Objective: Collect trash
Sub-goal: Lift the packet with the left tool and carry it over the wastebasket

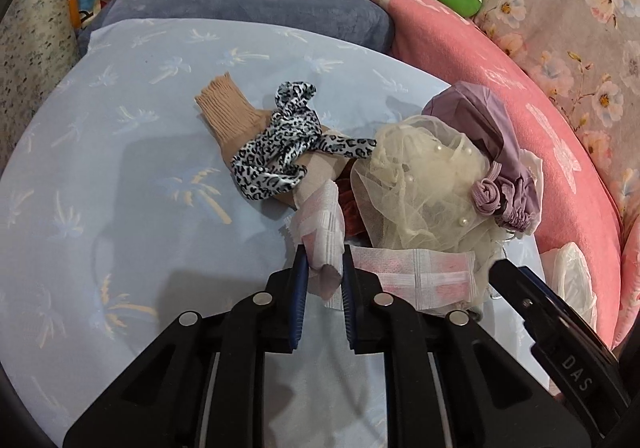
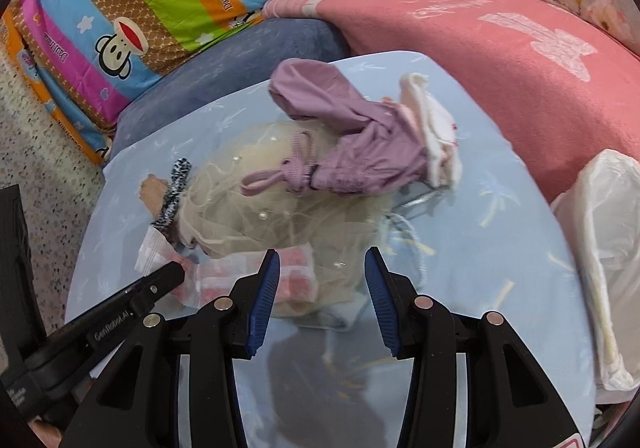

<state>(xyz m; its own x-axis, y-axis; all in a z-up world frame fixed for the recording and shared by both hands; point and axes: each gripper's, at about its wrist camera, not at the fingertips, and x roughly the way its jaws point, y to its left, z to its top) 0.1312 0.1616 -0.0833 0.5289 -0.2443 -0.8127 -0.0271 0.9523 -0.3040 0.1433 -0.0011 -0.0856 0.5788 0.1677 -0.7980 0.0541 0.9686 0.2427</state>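
L gripper (image 1: pixel 325 264) is seen pinching the folded end of a white-and-pink wrapper (image 1: pixel 324 232); jaws are drawn nearly together w/ the crinkled paper squeezed between the blue pads. The grip is taken at the near free end, prob. so the piece can be pulled clear w/o dragging the fabric heaped on it

R gripper (image 2: pixel 320 280) is held part-spread, nothing between the pads; it is poised over the near edge of the pile, above the cream tulle (image 2: pixel 280 207) and a second pink-white wrapper (image 2: pixel 296 272). Judged: second piece is lined up as next pick

Trash appearance: thin non-woven wrapper, white w/ pink blotches and faint grid embossing, creased, limp, partly torn open. It is located at the near edge of the pile on the light blue sheet (image 1: pixel 120 167), partly tucked under tulle

Mixed w/ it, not trash by the look: leopard-print scrunchie (image 1: pixel 276 143), tan ribbed sock (image 1: pixel 228 107), lilac cap (image 2: pixel 352 135). A white plastic bag (image 2: pixel 600 268) is noted at the right by the pink blanket (image 2: pixel 480 47); prob. the collection bag, not confirmed
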